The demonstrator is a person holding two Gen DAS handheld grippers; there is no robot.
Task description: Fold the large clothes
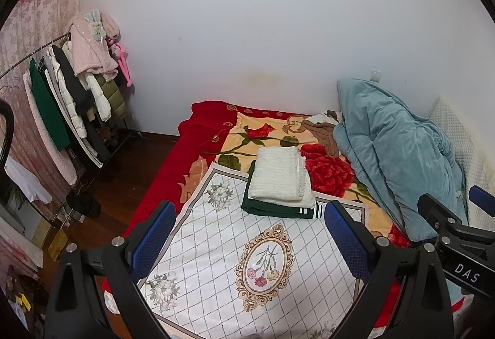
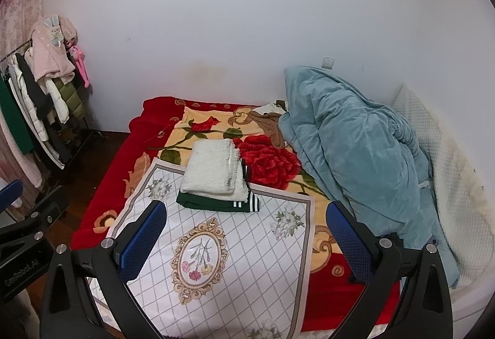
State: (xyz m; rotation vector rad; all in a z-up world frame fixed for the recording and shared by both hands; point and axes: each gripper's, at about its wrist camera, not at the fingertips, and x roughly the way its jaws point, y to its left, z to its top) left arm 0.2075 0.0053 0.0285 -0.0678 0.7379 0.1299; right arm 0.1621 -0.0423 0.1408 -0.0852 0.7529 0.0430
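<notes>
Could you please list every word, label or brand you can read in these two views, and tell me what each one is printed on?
"DAS": white letters on the black body of the right gripper, seen from the left wrist view.
"GenRobot.AI": faint grey letters on the black body of the left gripper, seen from the right wrist view.
Nothing readable appears on the folded clothes, bedding or wall.

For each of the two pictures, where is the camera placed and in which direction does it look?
Left wrist: on the left gripper, looking over the bed; its blue fingers stand open, the right gripper shows at the right edge.
Right wrist: on the right gripper, same direction; the left gripper shows at the left edge.
Shared: folded stack, teal duvet.
</notes>
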